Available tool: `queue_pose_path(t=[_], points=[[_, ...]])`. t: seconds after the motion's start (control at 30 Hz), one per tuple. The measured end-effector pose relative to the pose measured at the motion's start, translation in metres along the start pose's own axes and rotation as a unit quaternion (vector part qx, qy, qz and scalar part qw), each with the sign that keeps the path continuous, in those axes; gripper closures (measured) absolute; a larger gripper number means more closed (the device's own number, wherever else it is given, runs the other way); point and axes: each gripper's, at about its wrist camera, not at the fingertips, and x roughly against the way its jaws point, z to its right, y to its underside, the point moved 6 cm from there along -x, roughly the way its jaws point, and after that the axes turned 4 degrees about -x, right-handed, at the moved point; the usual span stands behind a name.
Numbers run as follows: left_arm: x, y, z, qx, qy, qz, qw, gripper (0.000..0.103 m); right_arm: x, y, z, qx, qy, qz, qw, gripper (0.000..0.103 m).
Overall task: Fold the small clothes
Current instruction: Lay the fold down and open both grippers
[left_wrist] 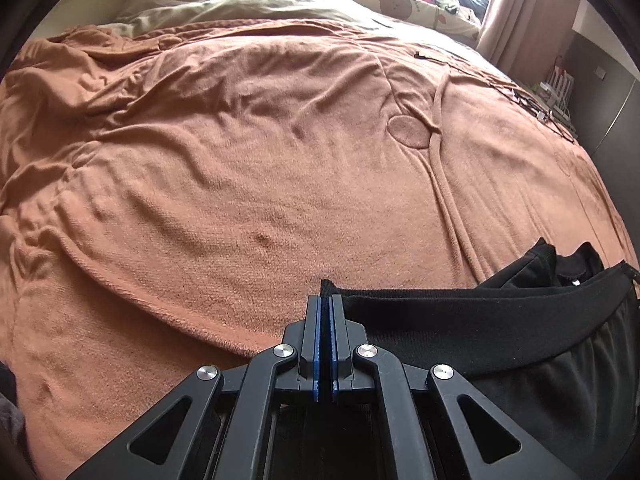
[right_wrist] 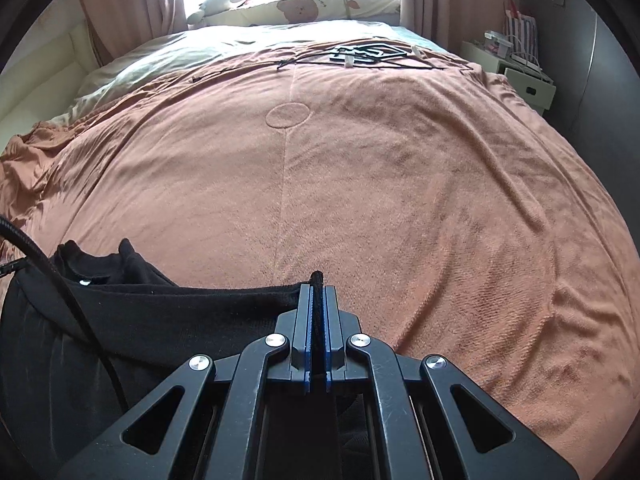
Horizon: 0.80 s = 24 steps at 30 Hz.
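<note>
A black garment (left_wrist: 500, 332) with a wide waistband is stretched between my two grippers above the orange-brown blanket (left_wrist: 240, 160). My left gripper (left_wrist: 325, 300) is shut on the garment's left corner, which pokes out past the fingertips. In the right wrist view the same black garment (right_wrist: 160, 312) hangs to the left, and my right gripper (right_wrist: 318, 290) is shut on its right corner. The waistband runs taut between the two grips, and the rest of the cloth sags below, hidden under the gripper bodies.
The blanket (right_wrist: 400, 180) covers most of a bed, wrinkled on the left side. Black cables and a small device (right_wrist: 360, 54) lie at the far end. Pillows and soft toys (right_wrist: 300, 8) sit by the bright window. A white bedside cabinet (right_wrist: 528, 80) stands at the right.
</note>
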Motion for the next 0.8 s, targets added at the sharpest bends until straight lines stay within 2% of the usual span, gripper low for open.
queue_pose_path(t=[0.13,0.17,0.2,0.23,0.27,0.3,0.37,0.43,0.63,0.8], points=[[0.002,0.001,-0.005,0.013,0.004,-0.007,0.9999,0.095,-0.003,-0.002,0.001,-0.01,-0.02,-0.02,1.0,0.101],[0.006,0.0,-0.007,0.019,0.004,-0.007,0.9998,0.088,-0.001,-0.004,0.002,-0.012,-0.026,-0.02,0.999,0.099],[0.01,-0.001,-0.009,0.023,0.004,-0.007,0.9997,0.079,0.003,-0.006,0.003,-0.019,-0.03,-0.02,0.999,0.091],[0.015,-0.002,-0.011,0.027,0.002,-0.006,0.9996,0.075,0.007,-0.008,0.005,-0.025,-0.035,-0.018,0.999,0.082],[0.02,-0.002,-0.012,0.029,0.0,-0.004,0.9996,0.066,0.012,-0.01,0.007,-0.031,-0.04,-0.015,0.999,0.056],[0.027,-0.002,-0.014,0.031,-0.001,0.001,0.9995,0.06,0.018,-0.012,0.01,-0.035,-0.044,-0.007,0.998,0.036],[0.037,0.001,-0.015,0.036,0.006,0.006,0.9993,0.054,0.032,-0.012,0.012,-0.035,-0.05,0.008,0.998,0.035],[0.045,0.007,-0.015,0.038,0.015,0.002,0.9991,0.054,0.042,-0.006,0.01,-0.033,-0.058,0.006,0.998,0.035],[0.063,0.035,-0.008,0.03,0.033,-0.015,0.9989,0.054,0.068,0.018,0.011,-0.014,-0.047,-0.001,0.999,0.035],[0.077,0.057,-0.001,0.037,0.045,-0.018,0.9981,0.054,0.088,0.037,0.014,-0.006,-0.011,0.004,1.0,0.035]])
